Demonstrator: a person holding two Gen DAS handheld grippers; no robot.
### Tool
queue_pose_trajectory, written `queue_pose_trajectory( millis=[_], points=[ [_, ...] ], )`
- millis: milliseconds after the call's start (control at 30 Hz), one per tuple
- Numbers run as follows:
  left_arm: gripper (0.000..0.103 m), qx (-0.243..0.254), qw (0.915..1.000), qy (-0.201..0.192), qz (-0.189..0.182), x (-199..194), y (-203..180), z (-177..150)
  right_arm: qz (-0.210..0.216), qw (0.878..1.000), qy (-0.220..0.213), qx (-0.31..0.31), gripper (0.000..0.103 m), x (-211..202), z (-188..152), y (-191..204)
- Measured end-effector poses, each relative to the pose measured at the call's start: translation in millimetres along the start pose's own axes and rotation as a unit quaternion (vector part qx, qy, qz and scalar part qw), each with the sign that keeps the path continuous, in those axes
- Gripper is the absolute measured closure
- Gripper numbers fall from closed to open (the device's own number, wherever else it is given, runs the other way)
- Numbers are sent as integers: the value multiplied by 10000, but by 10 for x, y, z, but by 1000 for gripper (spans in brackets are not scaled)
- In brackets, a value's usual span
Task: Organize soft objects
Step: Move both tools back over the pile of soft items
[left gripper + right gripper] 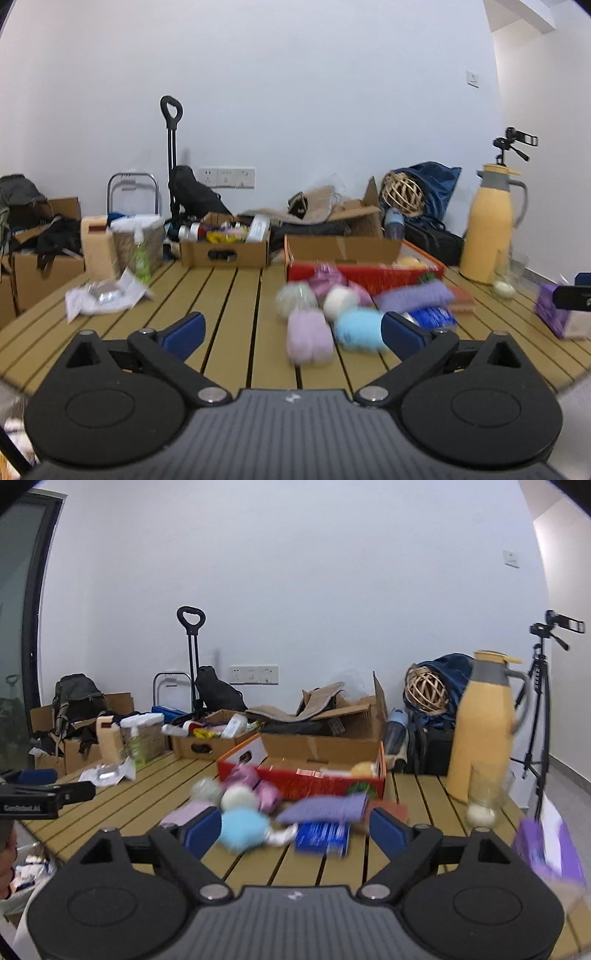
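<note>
A pile of soft things lies on the slatted table in front of a red open box (369, 275) (314, 781): a light blue ball (360, 330) (242, 827), a lilac yarn skein (310, 338), a white ball (340, 301) (238, 797), a purple fuzzy cloth (415, 295) (325, 808) and a blue packet (432, 317) (323, 834). My left gripper (291, 328) is open and empty, just short of the pile. My right gripper (295, 829) is open and empty, with the blue ball and packet between its fingers' line of sight. All is motion-blurred.
A yellow thermos (487, 229) (480, 731) stands at the table's right, with a glass holding a white ball (480, 814) and a purple box (557, 314) (550, 845). Crumpled white wrapping (107, 295) lies left. Cardboard boxes (225, 249) line the far edge.
</note>
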State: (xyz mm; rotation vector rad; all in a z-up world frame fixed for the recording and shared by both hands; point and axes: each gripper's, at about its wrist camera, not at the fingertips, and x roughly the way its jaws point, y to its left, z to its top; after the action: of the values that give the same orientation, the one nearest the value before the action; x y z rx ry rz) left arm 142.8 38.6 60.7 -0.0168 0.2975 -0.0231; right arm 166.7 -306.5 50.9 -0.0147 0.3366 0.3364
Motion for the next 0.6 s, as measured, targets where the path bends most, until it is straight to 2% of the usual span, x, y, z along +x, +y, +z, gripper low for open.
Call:
queue_pose_trajectory(
  millis=[100,200,333,600],
  points=[
    [0,-141,9998,84,55,-268,41,-169,88,9998,-14,167,8,-298,-298,200],
    [0,-80,9999,80,1,-334,36,-186,216,9996,58,195,7,-421,-474,309],
    [0,-27,10000,22,-37,-250,-1,-158,101,9999,129,5,7,-381,-465,326],
    [0,31,9988,416,-260,230,-168,-237,47,9983,395,436,9,28,-564,188]
  ],
)
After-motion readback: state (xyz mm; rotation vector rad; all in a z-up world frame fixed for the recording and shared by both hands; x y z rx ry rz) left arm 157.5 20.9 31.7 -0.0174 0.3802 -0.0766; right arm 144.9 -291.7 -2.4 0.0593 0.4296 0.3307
